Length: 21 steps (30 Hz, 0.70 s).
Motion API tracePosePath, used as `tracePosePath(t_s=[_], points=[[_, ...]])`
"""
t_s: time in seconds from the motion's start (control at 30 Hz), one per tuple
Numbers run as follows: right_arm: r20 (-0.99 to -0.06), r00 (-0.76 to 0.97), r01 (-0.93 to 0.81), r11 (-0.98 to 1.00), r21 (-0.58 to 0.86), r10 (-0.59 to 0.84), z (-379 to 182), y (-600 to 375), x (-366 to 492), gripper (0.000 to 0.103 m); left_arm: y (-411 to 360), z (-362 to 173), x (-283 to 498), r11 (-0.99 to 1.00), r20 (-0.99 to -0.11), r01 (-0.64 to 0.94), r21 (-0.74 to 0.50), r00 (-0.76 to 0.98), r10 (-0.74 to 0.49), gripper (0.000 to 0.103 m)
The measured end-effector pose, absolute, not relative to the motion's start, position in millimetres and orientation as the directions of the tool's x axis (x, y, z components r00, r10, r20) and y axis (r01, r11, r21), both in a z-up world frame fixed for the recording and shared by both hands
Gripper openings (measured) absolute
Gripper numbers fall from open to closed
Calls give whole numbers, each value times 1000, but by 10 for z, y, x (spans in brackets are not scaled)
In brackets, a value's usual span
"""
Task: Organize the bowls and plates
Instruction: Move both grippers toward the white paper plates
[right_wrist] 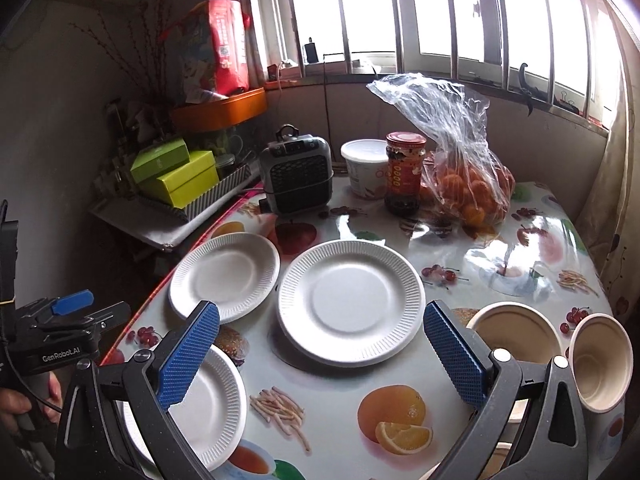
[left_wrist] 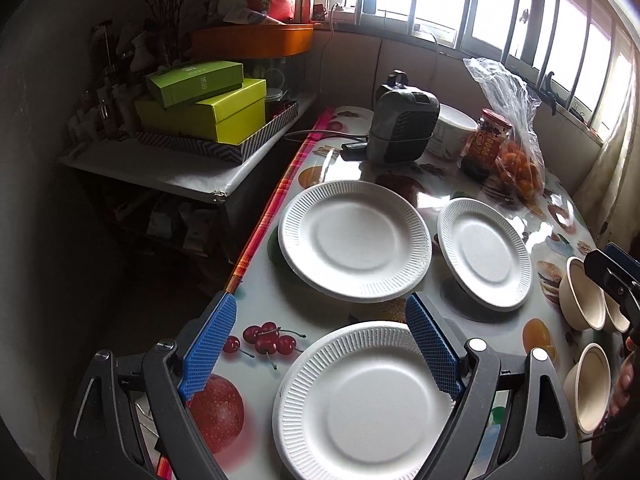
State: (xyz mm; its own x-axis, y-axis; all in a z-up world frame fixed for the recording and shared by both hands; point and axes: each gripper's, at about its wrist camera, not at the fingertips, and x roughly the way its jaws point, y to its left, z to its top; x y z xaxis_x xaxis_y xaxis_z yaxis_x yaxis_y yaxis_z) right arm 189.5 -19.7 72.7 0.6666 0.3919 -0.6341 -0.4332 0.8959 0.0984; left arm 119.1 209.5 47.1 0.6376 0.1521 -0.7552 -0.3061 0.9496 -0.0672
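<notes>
plates: I see three lying apart on tabletop, mid plate as landmark | bowls right of it | left gripper fingers spread over near plate, lining up a stack | right gripper fingers spread, empty

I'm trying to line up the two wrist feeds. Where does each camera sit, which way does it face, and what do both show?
Left wrist: rides the open left gripper, facing the window over three paper plates; nearest plate under its fingers; right gripper at the edge.
Right wrist: rides the open right gripper, facing the window; bowls on its right, left gripper and hand at left.
Shared: plates, heater, jar, orange bag.
</notes>
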Motion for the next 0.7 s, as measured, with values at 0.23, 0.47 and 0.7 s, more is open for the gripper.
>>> tracePosePath(t_s=[0.23, 0.47, 0.7], points=[[-662, 620, -501, 862, 78, 420, 559, 176, 2272, 102, 2394, 356, 1429, 938, -769, -339, -74, 618, 162, 79], [-705, 573, -532, 844, 69, 419, 338, 449, 2688, 91, 2676, 133, 1690, 924, -807, -372, -94, 571, 148, 65], [-748, 515, -597, 801, 37, 419, 128, 736, 2991, 74, 2822, -55, 1881, 917, -829, -387, -96, 542, 142, 48]])
